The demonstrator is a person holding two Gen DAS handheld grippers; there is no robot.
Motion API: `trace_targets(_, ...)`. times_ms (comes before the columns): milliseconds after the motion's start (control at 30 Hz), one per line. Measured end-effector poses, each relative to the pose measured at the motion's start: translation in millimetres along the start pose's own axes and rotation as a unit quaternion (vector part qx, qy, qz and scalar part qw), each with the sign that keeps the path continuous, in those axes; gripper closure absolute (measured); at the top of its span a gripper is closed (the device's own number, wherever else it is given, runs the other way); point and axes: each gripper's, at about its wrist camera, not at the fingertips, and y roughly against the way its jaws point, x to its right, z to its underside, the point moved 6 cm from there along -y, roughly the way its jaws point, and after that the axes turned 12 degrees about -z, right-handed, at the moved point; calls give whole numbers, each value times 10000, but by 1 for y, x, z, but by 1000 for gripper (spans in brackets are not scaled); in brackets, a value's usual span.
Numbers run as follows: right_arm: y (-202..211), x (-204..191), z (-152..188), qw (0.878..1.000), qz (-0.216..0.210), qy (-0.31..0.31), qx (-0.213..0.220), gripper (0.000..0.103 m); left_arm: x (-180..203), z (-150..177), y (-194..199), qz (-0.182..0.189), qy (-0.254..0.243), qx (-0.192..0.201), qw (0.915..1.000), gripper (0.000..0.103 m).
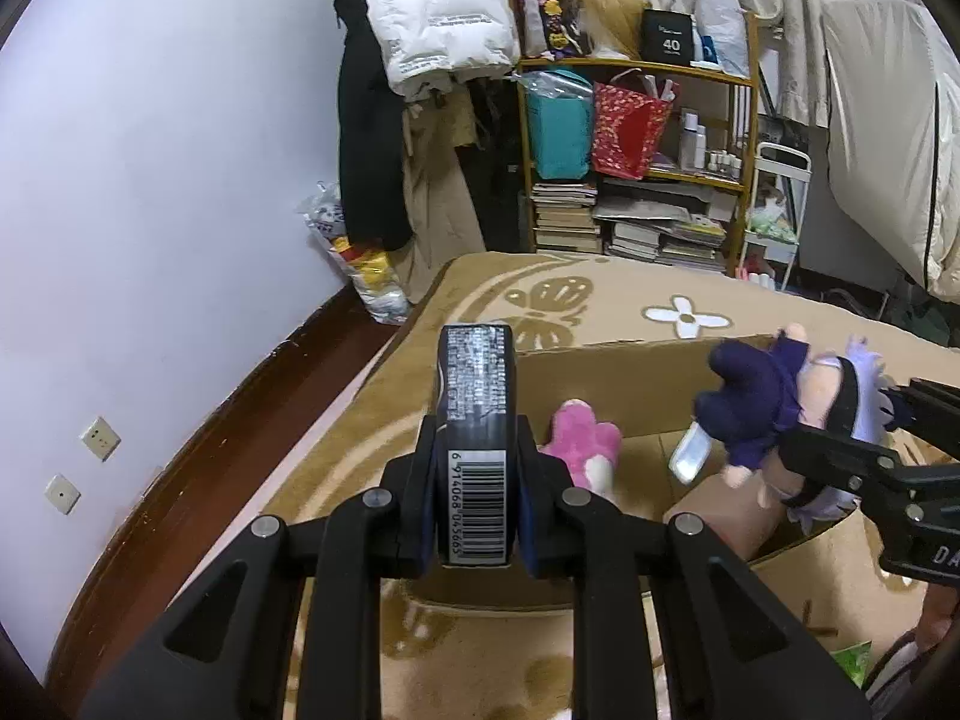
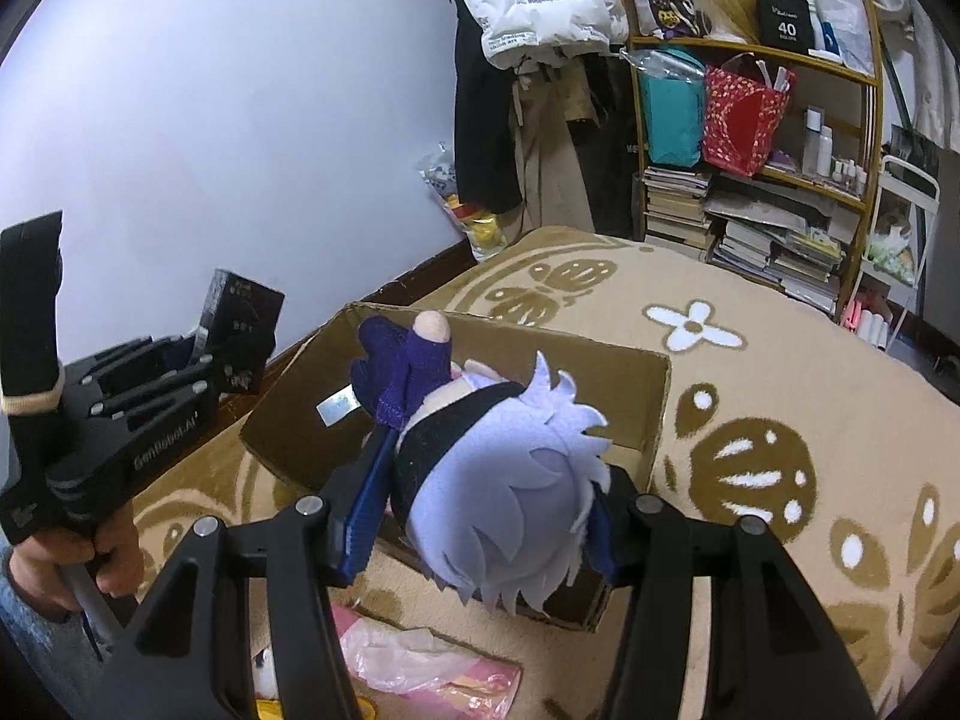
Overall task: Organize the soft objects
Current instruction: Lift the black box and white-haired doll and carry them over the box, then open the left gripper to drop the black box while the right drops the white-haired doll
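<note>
Two soft things are being carried over the open cardboard box (image 2: 600,384). One, a plush doll (image 2: 504,480) with pale lilac hair and a dark purple outfit, is hanging head-first in the right tool (image 2: 480,534), whose blue-padded fingers (image 2: 360,516) are clenching the doll's head from both sides. In the left wrist view the same doll (image 1: 780,414) is hovering above the box's right half, its white tag dangling below it.

A second item, a slim dark tissue pack (image 1: 477,438) with a white barcode label, is standing on edge in the left tool (image 1: 477,516), which is gripping it tightly between its pads. That pack is sitting over the box's near left wall (image 1: 600,360).

Inside the box a pink and white plush toy (image 1: 585,447) is lying against the far wall. A person's hand (image 2: 72,564) is holding the left tool's handle.

Around the box a tan blanket (image 2: 780,420) with brown butterflies and white flowers is spreading across the bed. Beyond it a wooden shelf (image 1: 636,69) is carrying books, a teal bag and a red gift bag, and a white puffer jacket (image 1: 438,12) is hanging beside it.
</note>
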Motion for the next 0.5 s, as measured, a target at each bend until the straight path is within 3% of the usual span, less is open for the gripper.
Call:
trace_targets(200, -7, 11, 2, 9999, 100, -52, -23, 43, 15, 7, -13, 201, -72, -149, 9997, 82)
trace_targets(500, -22, 22, 14, 9995, 199, -78, -218, 41, 19, 17, -26, 206, -95, -323, 9992, 82)
